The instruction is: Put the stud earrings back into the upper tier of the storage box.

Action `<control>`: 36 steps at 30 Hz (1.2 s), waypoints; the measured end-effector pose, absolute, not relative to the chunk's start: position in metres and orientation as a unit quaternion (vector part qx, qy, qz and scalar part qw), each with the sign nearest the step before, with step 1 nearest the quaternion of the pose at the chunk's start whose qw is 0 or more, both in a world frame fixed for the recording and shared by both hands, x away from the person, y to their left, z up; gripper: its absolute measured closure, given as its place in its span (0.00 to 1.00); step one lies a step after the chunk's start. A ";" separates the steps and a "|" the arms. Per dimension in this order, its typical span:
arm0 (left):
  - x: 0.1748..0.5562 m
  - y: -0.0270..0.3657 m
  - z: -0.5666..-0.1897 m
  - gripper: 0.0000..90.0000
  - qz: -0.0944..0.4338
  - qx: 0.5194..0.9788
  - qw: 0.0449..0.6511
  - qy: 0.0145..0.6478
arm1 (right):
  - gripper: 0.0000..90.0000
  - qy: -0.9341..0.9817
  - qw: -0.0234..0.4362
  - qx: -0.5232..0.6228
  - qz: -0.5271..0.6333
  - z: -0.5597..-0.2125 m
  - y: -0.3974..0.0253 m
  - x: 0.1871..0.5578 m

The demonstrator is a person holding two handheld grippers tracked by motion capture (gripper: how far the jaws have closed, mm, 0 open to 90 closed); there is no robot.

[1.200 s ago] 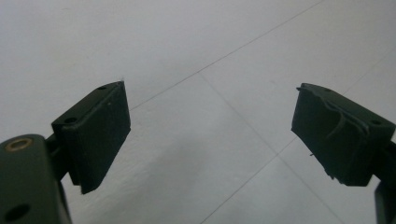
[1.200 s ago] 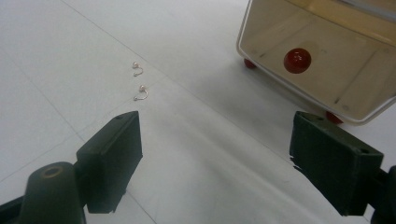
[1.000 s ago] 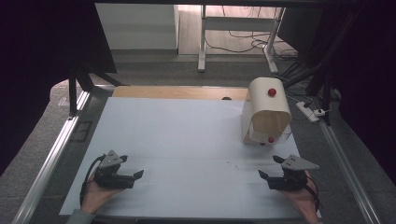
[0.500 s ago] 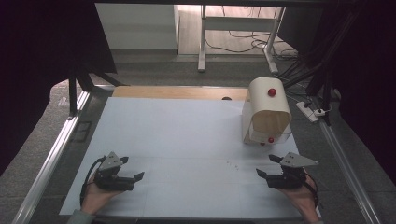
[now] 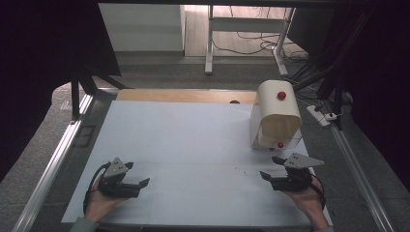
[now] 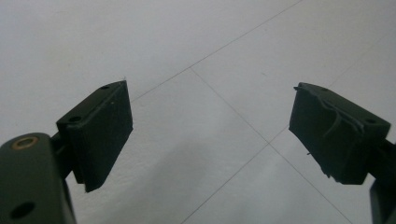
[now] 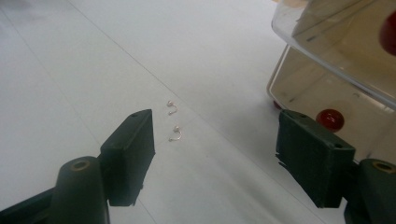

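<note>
Pale grey-white sheet covering the tabletop (image 5: 193,140), crossed by thin faint seam lines (image 6: 224,121). Along its far edge, a bare strip of light wood (image 5: 179,95) with a small dark round spot (image 5: 235,102) on it. Flanked by a silver metal rail on the left (image 5: 51,166) and another on the right (image 5: 360,166). Beyond the table, a white metal stand leg (image 5: 209,43), black cables loose on the floor (image 5: 246,46), a white power strip (image 5: 321,115) near the right corner, and a white flat panel (image 5: 142,26). Dark drapes at the left (image 5: 43,48).

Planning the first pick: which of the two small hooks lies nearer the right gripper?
The lower hook in the right gripper view; the other hook lies just beyond it, farther from the right gripper.
</note>
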State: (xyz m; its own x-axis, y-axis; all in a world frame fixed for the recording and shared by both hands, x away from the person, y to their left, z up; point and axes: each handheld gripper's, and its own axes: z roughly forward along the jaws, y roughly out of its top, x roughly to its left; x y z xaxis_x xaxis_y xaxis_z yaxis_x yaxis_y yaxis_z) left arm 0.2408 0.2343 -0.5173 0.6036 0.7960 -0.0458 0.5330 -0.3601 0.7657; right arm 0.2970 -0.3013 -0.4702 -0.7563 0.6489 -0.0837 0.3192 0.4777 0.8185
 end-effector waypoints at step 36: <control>0.242 0.230 -0.518 0.15 0.171 0.814 0.380 0.404 | 0.43 0.887 0.155 0.267 0.342 -0.492 -0.211 0.339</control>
State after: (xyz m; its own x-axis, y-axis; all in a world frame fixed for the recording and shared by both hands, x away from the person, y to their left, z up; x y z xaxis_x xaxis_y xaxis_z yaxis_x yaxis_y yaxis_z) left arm 0.2417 0.2296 -0.5182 0.6157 0.7875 -0.0291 0.5280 -0.3848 0.7570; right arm 0.3392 -0.2108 -0.4925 -0.8093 0.5800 -0.0928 0.3674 0.6232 0.6904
